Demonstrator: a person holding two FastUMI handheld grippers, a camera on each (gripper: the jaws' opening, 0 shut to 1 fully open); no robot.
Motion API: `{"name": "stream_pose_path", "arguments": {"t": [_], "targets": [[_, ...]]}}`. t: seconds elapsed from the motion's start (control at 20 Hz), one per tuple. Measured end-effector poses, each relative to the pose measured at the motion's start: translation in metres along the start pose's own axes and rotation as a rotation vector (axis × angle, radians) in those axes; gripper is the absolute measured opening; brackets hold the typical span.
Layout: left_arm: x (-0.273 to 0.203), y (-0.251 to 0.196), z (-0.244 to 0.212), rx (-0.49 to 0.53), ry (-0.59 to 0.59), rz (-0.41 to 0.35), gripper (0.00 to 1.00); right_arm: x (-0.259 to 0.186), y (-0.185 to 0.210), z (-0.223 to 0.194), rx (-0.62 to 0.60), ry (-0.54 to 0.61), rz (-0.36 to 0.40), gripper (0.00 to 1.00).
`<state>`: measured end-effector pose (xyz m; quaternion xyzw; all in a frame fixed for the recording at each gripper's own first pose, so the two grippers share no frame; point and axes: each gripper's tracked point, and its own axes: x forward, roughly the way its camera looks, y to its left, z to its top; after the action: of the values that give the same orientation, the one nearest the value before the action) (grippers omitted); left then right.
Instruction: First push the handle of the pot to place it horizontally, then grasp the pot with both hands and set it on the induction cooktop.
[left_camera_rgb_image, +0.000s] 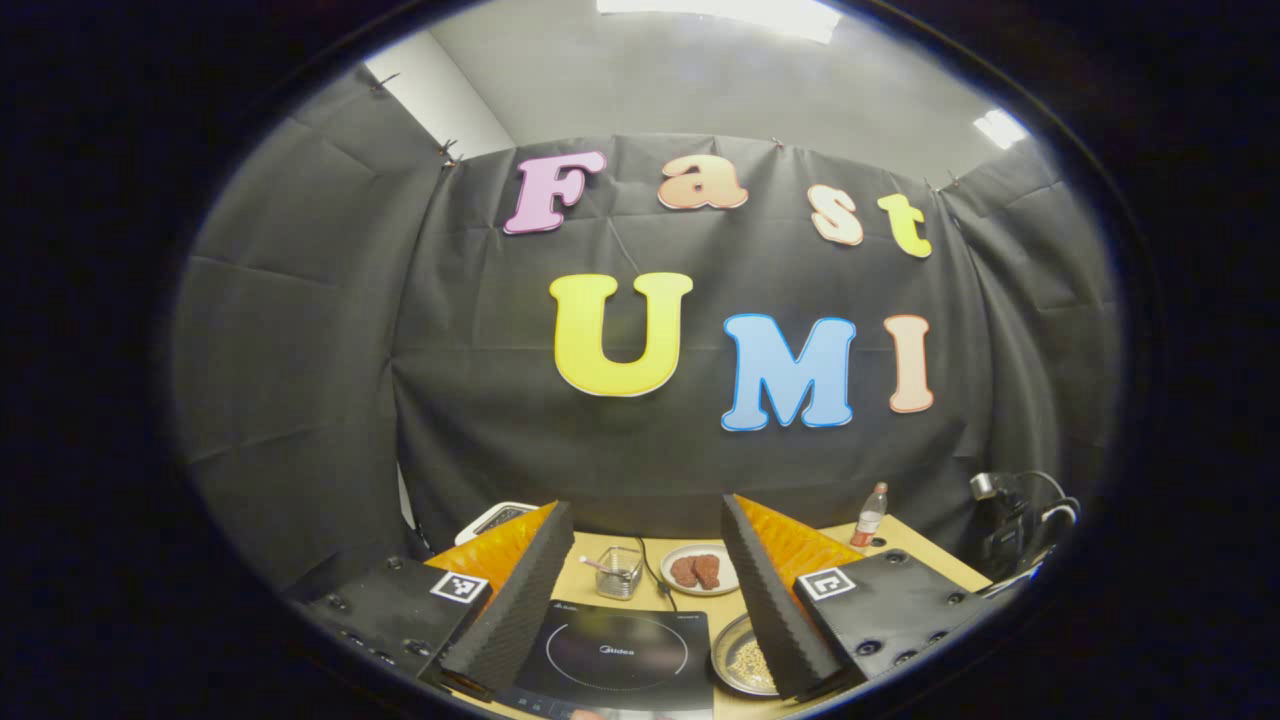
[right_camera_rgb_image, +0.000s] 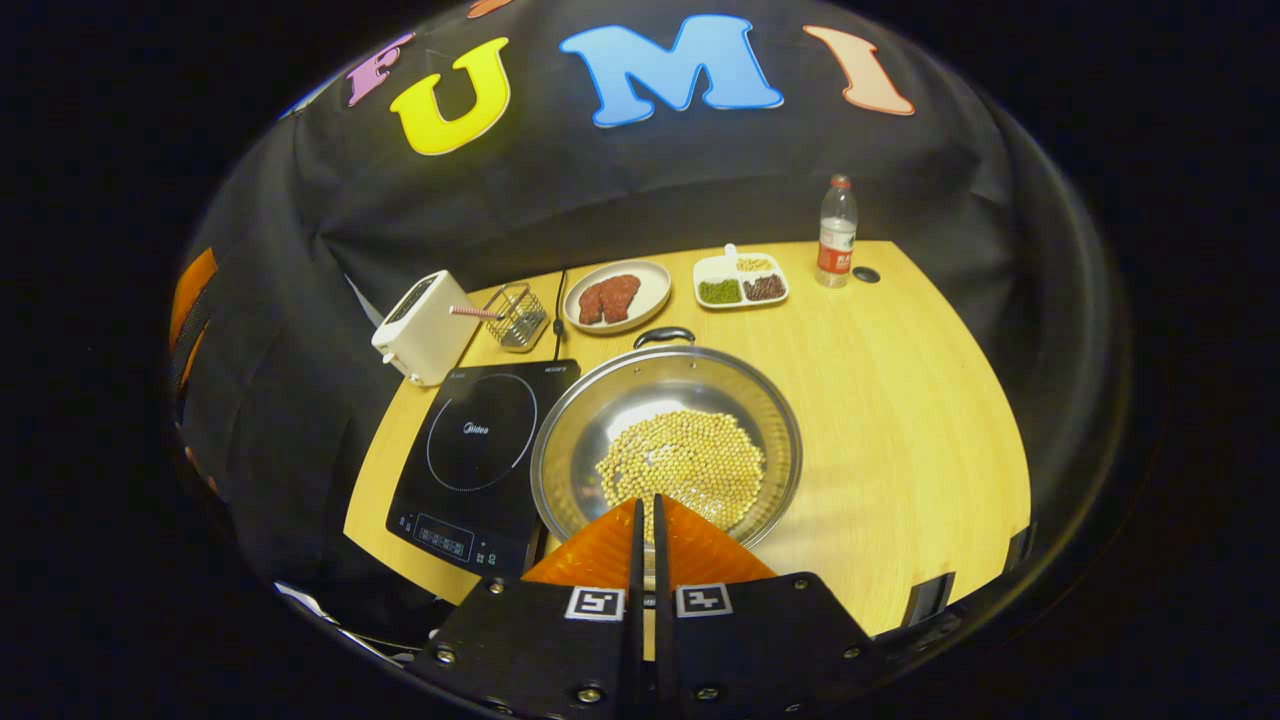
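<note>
Apparently nothing is finished yet: the pot (right_camera_rgb_image: 667, 450) stands just beside the induction cooktop (right_camera_rgb_image: 480, 450), not on it, while the left gripper (left_camera_rgb_image: 640, 600) has its jaws spread and the right gripper (right_camera_rgb_image: 647, 530) has its jaws pressed together on nothing.

Lighting: supplied by ceiling panels (left_camera_rgb_image: 720, 12), seen blown out at top of left gripper view; second panel (left_camera_rgb_image: 1000, 127) at upper right. Booth cloth rendered dim, folds faintly shaded. Table (right_camera_rgb_image: 900, 400) evenly lit in right gripper view, warm tone, shadows soft. Glare noted on pot (right_camera_rgb_image: 665, 440) inner wall and on cooktop (right_camera_rgb_image: 480, 445) glass. Focus sharp centrally; strong fisheye bending and slight softening toward edges in both views.
</note>
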<state>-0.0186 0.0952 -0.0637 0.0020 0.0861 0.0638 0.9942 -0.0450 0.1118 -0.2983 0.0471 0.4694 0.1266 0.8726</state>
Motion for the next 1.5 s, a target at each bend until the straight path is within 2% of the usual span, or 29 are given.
{"name": "stream_pose_path", "arguments": {"t": [0.3, 0.75, 1.15, 1.4, 1.5], "targets": [[-0.004, 0.019, 0.002, 0.009, -0.009, 0.015, 0.97, 0.027, 0.015, -0.042, 0.012, 0.138, 0.037, 0.05], [-0.012, 0.034, 0.0, 0.033, 0.005, 0.033, 0.97, 0.058, 0.041, -0.088, 0.001, 0.277, 0.089, 0.05], [-0.02, 0.041, -0.003, 0.045, 0.022, 0.067, 0.95, 0.078, 0.042, -0.104, -0.003, 0.314, 0.09, 0.05], [-0.025, 0.036, -0.003, 0.047, 0.02, 0.071, 0.98, 0.08, 0.042, -0.108, 0.074, 0.313, 0.119, 0.04], [-0.024, 0.03, -0.003, 0.047, 0.021, 0.066, 0.99, 0.08, 0.04, -0.107, 0.089, 0.31, 0.125, 0.01]]}}
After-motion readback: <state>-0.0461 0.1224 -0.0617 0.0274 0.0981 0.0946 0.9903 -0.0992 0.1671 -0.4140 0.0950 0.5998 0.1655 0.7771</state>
